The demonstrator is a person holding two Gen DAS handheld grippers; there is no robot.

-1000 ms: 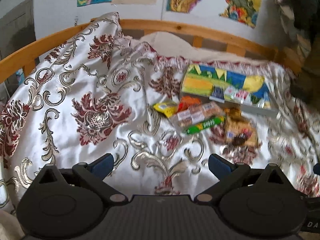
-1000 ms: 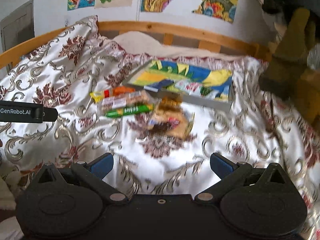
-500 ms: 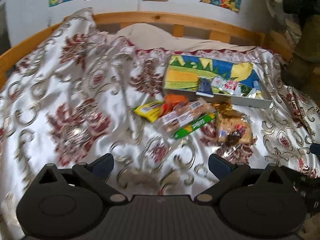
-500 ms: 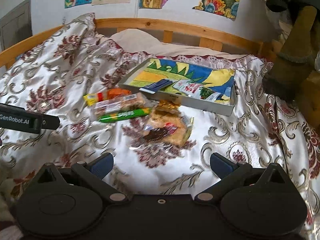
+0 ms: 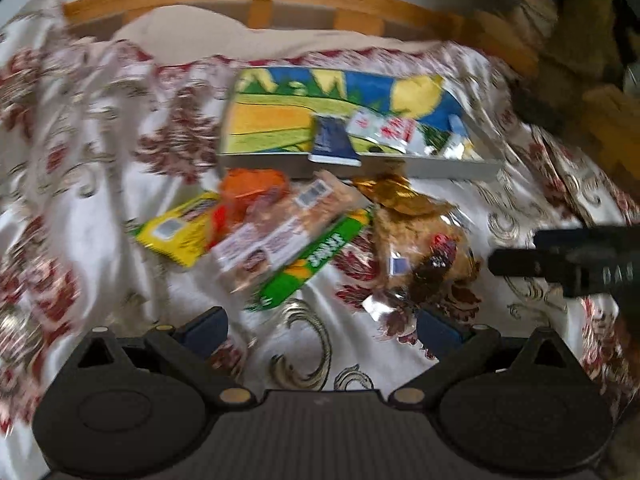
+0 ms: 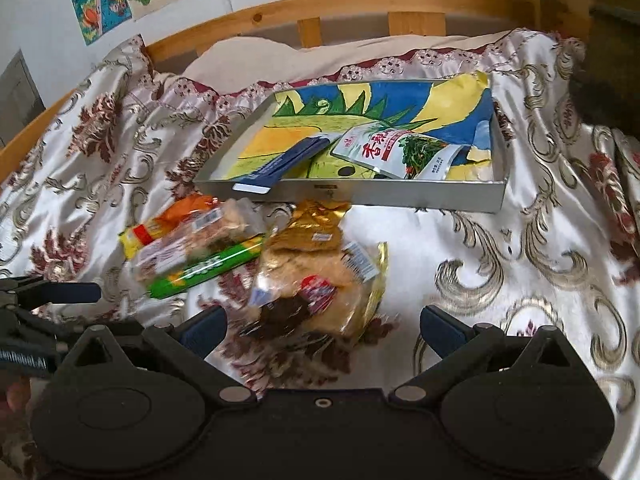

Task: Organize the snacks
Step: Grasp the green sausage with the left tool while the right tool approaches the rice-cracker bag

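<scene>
A pile of snacks lies on the bedspread in front of a shallow grey tray with a colourful lining. The pile holds a green stick pack, a clear biscuit pack, a yellow-orange pack and a gold-topped pastry bag. The tray holds a dark blue packet and a white-green pouch. My left gripper is open, just short of the green stick pack. My right gripper is open, its fingers on either side of the near end of the pastry bag.
The satin bedspread is rumpled. A wooden bed rail runs behind the tray. The other gripper shows at the right edge of the left wrist view and at the left edge of the right wrist view.
Both grippers have moved forward and down toward the snack pile. The left one has also swung right. Both stay open and empty.
</scene>
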